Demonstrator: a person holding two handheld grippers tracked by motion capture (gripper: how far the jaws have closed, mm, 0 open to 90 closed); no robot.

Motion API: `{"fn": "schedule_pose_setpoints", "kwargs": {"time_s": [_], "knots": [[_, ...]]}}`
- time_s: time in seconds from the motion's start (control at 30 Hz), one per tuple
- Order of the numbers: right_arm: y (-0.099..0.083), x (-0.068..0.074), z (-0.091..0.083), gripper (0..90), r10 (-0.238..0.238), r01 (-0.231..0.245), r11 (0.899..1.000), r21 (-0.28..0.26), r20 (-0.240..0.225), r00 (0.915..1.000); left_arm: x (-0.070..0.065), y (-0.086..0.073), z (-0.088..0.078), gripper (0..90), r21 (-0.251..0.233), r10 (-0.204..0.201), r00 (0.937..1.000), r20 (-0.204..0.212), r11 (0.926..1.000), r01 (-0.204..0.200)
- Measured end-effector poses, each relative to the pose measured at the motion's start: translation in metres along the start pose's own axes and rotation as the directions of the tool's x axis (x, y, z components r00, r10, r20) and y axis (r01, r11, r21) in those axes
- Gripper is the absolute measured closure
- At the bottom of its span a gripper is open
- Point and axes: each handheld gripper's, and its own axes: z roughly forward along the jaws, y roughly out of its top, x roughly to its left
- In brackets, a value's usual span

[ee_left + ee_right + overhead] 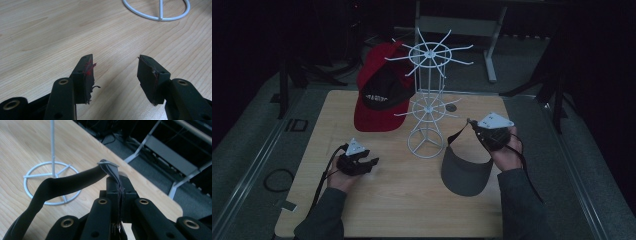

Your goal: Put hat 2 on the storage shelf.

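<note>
The right hand-held gripper [476, 126] is clamped on the grey visor's [466, 172] strap; the left hand-held gripper [362, 162] stands apart, empty. The thin strap may slip out before reaching the white rack [427, 95].

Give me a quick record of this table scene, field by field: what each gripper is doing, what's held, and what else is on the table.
right gripper: shut on the strap of the grey visor, lifted beside the stand
left gripper: open, nothing between its jaws, low over the wooden table
white wire stand: upright mid-table, ring base, two tiers of spokes
red cap: hangs on the stand's left side, brim resting on the table
</note>
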Motion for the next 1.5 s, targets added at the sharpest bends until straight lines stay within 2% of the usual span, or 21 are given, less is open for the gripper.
{"fn": "schedule_pose_setpoints", "kwargs": {"time_s": [0.47,1.03,1.3,1.5], "knots": [[0.013,0.007,-0.024,88.2,-0.035,0.035,0.995,-0.097,0.011,0.9993,0.000,0.000,0.000,47.7,0.000,-0.001,1.0000,0.002,1.0000,0.001],[0.021,0.008,-0.044,88.2,-0.051,0.051,0.984,-0.168,0.003,0.9987,-0.001,0.000,0.002,47.6,0.002,-0.008,0.9999,0.009,1.0000,0.008],[0.023,0.007,-0.047,88.2,-0.022,0.018,0.981,-0.192,-0.022,0.9995,-0.001,0.000,0.001,47.5,0.004,-0.007,0.9999,0.008,1.0000,0.007],[0.024,0.005,-0.049,88.2,0.025,-0.038,0.974,-0.224,-0.062,0.9977,-0.001,0.000,0.001,47.5,0.003,-0.007,0.9999,0.008,1.0000,0.007]]}}
